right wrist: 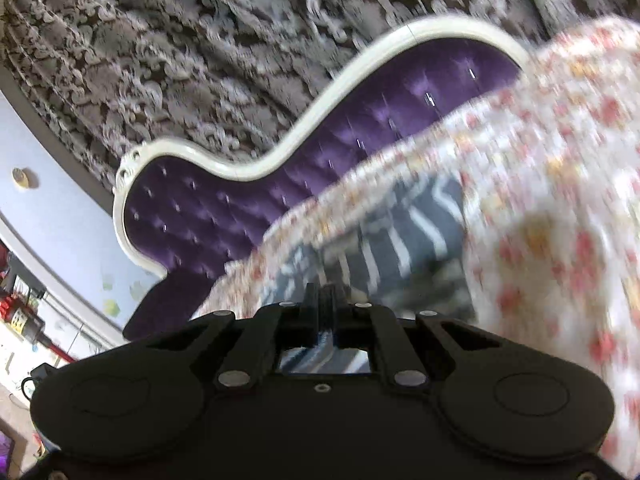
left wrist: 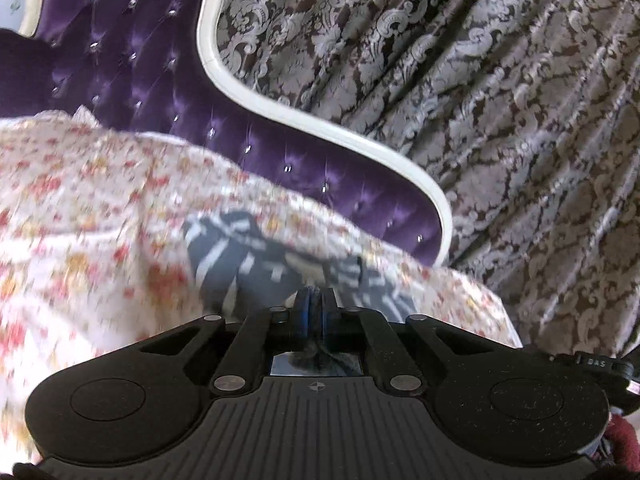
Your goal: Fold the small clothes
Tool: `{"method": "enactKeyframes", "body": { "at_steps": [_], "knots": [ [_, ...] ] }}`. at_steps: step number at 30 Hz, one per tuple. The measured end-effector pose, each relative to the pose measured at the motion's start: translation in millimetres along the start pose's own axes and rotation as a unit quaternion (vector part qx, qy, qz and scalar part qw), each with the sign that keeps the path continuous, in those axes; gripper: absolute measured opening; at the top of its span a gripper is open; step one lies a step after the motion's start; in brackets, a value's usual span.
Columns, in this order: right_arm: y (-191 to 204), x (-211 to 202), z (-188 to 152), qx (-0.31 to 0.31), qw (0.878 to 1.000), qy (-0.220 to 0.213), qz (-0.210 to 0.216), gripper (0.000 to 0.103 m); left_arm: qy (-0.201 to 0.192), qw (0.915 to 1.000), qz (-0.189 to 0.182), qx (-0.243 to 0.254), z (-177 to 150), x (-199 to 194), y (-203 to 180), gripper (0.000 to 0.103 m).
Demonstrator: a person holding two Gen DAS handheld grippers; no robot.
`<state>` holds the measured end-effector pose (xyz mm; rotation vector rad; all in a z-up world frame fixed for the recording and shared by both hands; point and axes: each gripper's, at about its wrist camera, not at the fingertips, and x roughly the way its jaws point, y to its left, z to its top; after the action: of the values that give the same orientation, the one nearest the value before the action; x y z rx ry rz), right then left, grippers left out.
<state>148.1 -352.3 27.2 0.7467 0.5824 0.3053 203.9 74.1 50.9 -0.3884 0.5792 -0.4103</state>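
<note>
A small grey garment with white stripes [left wrist: 244, 256] lies on a floral bedsheet [left wrist: 88, 200], blurred by motion. My left gripper [left wrist: 314, 298] is shut, its blue-padded fingers pinching an edge of the garment. In the right wrist view the same grey striped garment [right wrist: 404, 248] lies just beyond my right gripper [right wrist: 324, 296], which is shut on its near edge. The floral bedsheet [right wrist: 540, 184] rises in folds to the right of it.
A purple tufted headboard with a white curved frame [left wrist: 224, 68] stands behind the bed, also in the right wrist view [right wrist: 248, 168]. Grey damask curtains [left wrist: 500, 80] hang behind it. A pale blue wall and cluttered shelves [right wrist: 24, 312] show at the left.
</note>
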Motion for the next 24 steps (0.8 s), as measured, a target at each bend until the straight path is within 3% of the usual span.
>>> {"method": "enactKeyframes", "body": {
  "at_steps": [6,10,18,24],
  "knots": [
    [-6,51,48,-0.011,0.999,-0.036,-0.011,0.013,-0.005,0.9998,0.013,-0.015,38,52,10,0.005],
    [-21,94,70,-0.009,0.999,-0.037,-0.033,0.012,0.001,0.9990,0.038,-0.023,54,92,24,0.005],
    [-68,189,98,0.009,0.996,0.002,-0.094,0.012,0.035,0.9946,0.093,-0.029,67,173,58,0.005],
    [-83,231,101,-0.001,0.991,0.026,-0.128,0.012,0.050,0.9902,0.129,-0.013,66,212,72,0.006]
  ]
}}
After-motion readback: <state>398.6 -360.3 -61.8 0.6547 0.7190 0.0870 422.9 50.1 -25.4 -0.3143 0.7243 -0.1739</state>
